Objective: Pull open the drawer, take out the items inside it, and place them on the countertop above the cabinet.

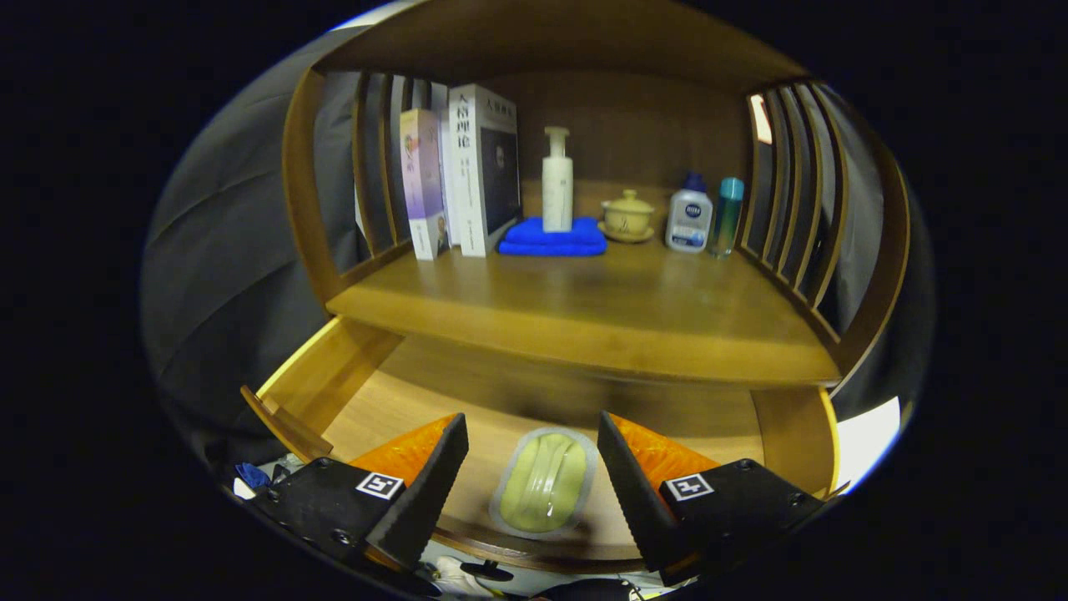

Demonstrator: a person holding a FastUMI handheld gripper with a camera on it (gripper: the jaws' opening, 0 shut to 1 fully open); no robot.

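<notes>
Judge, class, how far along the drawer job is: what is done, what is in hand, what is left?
Done: the drawer stands pulled open below the countertop. In hand: the claw is open, its fingers either side of the green sealed packet on the drawer floor, not pressing it. Left: grip the packet, lift it out and set it on the countertop, in front of the blue towel.

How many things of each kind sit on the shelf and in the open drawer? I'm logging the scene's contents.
Books: 3, upright at the shelf's left
Bottles: 3
Folded blue cloth: 1, under the tall white bottle
Lidded cup on saucer: 1
Green sealed packet: 1, in the drawer, between the open jaws of the gripper
Total: 9
</notes>
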